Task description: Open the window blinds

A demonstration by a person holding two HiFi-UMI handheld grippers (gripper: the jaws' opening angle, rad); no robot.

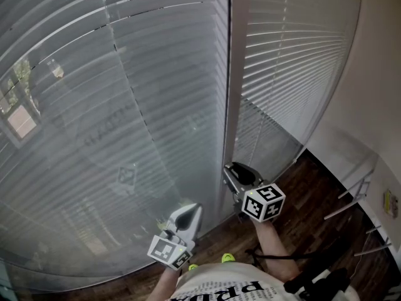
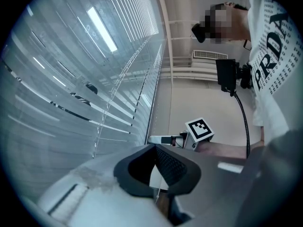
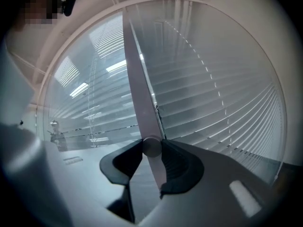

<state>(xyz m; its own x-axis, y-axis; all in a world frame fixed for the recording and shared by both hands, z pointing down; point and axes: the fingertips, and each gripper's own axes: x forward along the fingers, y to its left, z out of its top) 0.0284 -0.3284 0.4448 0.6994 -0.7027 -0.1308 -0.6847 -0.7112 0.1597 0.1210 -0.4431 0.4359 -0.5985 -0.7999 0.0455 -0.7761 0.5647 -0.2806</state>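
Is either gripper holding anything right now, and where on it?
The right gripper grips the tilt wand near its lower end. The left gripper has its jaws together; whether they pinch the thin cord cannot be told.

Dim cool daylight thru blinds [image 1: 125, 137]; fisheye edges, vignette, slight blur.

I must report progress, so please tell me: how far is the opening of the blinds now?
Done: the right claw grips the tilt wand. In hand: probably twisting it. The left claw seems shut on a thin cord. Left: the slats lie nearly closed, showing only thin bright gaps.
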